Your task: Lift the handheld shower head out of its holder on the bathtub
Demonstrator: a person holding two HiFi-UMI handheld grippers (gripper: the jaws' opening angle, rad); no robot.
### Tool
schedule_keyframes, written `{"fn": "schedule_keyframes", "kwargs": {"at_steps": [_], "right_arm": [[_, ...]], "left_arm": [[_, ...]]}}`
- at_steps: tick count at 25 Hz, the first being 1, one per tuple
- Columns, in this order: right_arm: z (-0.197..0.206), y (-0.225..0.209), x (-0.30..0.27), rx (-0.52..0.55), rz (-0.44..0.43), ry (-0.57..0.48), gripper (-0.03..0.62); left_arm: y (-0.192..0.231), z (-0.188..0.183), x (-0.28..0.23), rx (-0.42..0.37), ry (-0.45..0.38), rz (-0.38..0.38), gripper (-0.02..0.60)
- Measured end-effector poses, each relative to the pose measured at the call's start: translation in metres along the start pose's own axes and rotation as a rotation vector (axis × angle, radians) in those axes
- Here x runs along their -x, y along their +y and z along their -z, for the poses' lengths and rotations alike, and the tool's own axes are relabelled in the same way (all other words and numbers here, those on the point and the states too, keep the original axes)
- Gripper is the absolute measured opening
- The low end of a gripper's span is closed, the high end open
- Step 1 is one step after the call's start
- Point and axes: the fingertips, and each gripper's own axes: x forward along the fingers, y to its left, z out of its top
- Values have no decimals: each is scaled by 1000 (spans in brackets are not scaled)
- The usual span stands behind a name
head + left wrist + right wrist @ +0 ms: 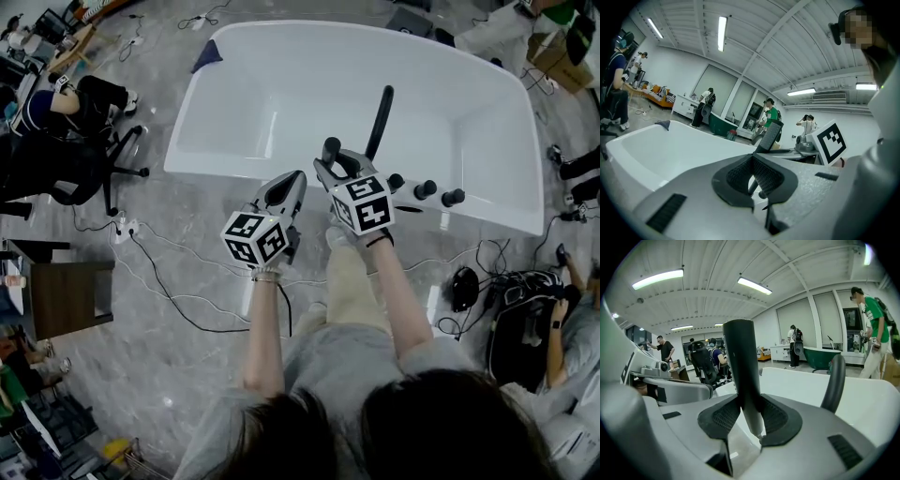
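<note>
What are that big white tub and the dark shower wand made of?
Bathtub: a smooth, glossy white shell with soft highlights, probably acrylic or enamel; the look alone cannot decide which. Handheld shower head: matte black with a dull, even sheen, likely coated metal or plastic.

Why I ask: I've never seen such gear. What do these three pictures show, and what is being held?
There is no robot here: a person holds a pair of tongs in each hand. One picture looks down from a camera on the person's head. The other two come from cameras riding on the tongs, looking along them. Below is a white tub with a black spout and knobs on its rim. The right tongs grip the dark shower head upright. The left tongs are closed and empty.
</note>
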Motion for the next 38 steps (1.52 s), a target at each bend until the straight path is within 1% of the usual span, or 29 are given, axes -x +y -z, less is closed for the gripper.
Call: {"fn": "schedule_keyframes", "kwargs": {"at_steps": [6,14,21,27,38], "right_arm": [[-23,5,29,-10,-4,-43,133],[-48,11,63,-1,-24,-90,133],[-67,24,86,5,-38,-121,133],[-82,38,104,8,-30,-163,133],[-100,61,149,33,-16,-235,133]], "left_arm": [[-19,-25,11,-26,-32,0,6],[-47,-46,22,-51,-77,8,6],[-63,-57,36,-85,-92,14,6],[-72,-65,52,-108,-107,32,6],[-106,-81,78,-182,-143,71,6]]}}
